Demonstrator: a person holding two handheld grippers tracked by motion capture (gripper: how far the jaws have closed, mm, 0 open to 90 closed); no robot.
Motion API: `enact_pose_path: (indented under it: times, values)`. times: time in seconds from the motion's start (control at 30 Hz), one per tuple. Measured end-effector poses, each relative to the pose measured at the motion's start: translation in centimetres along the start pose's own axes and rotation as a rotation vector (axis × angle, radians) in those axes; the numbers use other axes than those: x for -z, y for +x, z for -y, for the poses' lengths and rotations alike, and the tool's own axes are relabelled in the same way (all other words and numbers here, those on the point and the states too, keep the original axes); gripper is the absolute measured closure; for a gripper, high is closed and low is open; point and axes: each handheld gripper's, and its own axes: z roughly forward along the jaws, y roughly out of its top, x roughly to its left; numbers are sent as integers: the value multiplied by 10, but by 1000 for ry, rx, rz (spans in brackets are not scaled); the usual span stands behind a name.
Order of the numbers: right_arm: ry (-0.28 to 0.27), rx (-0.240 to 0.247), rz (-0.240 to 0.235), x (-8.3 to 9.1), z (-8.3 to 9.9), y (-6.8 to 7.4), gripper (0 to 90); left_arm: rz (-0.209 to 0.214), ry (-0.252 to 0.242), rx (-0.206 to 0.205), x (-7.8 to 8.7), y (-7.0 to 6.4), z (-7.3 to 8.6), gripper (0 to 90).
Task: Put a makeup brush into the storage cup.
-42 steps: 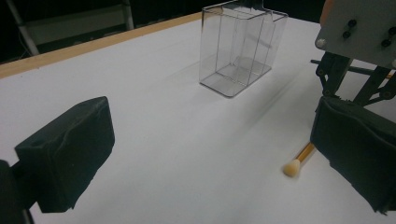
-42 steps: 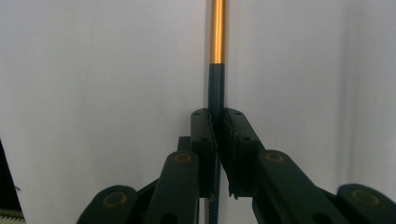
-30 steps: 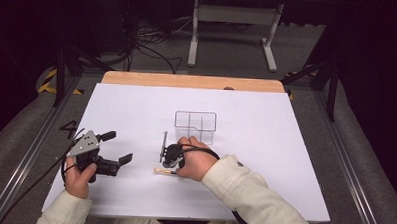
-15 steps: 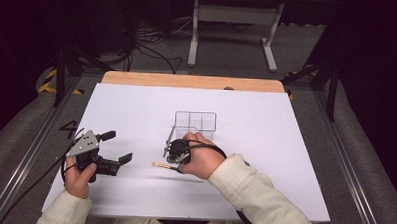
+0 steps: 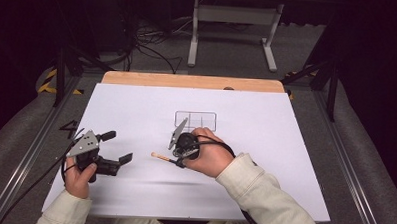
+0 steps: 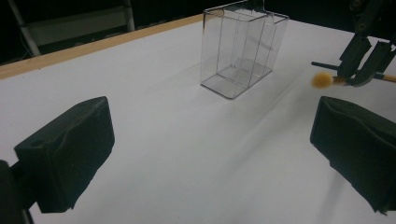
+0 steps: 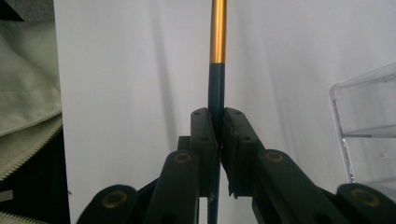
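Observation:
My right gripper [image 5: 177,162] is shut on a thin brush [image 5: 162,157], just in front of a clear compartmented box [image 5: 195,120]. The brush has a dark handle, a gold ferrule and a tan tip that points left. In the right gripper view the jaws of the right gripper [image 7: 218,135] pinch the dark handle of the brush [image 7: 217,42], and the box [image 7: 369,126] stands at the right edge. My left gripper [image 5: 117,146] rests at the front left, open and empty. The left gripper view shows its own gripper [image 6: 210,154], the box [image 6: 240,46] and the brush tip [image 6: 321,80].
A white sheet [image 5: 265,159] covers the table, with a wooden edge [image 5: 187,80] at the far side. Cables trail off the left side. A metal stand [image 5: 234,23] is on the floor beyond the table.
My right gripper has tilted and raised the brush a little off the sheet, toward the box. The left gripper has stayed where it was.

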Motion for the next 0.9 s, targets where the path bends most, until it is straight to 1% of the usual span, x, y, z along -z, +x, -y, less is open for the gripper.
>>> enact_pose_path:
  times: [0.13,0.27,0.3,0.4,0.43,0.47,0.5,0.53,0.57,0.6,0.67,0.7,0.77,0.8,0.9]
  values:
    - [-20,-2,7,4,2,0,831,0,2,-4,0,0,0,5]
    - [-65,-6,9,10,4,1,831,2,-1,-1,0,0,0,5]
    - [-83,1,10,11,5,0,831,0,-1,-1,0,0,0,5]
    - [-134,-6,15,16,9,-1,831,1,0,0,0,0,0,5]
    - [-150,-1,18,17,10,-1,831,1,0,0,0,0,0,5]
    - [-150,-1,18,17,10,-1,831,1,-1,0,0,0,0,5]
    - [-166,0,24,19,11,-2,831,2,0,-1,0,0,0,5]
    - [-196,2,28,22,12,-2,831,2,-1,-1,0,0,0,5]
    - [-196,2,28,22,12,-2,831,3,-2,-2,0,0,0,5]
    - [-218,-3,32,25,14,-2,830,2,-3,-1,0,0,0,5]
    - [-228,-4,31,26,15,-2,831,2,-3,2,-1,-1,0,5]
    - [-258,-10,33,29,16,-1,831,2,-1,2,-1,-1,0,5]
    - [-287,-9,34,31,18,-1,830,2,-4,-2,-1,0,0,5]
    - [-287,-9,34,31,18,-1,830,2,-4,-2,-1,0,0,5]
    - [-335,-9,34,33,20,-1,831,0,-4,-2,0,0,0,5]
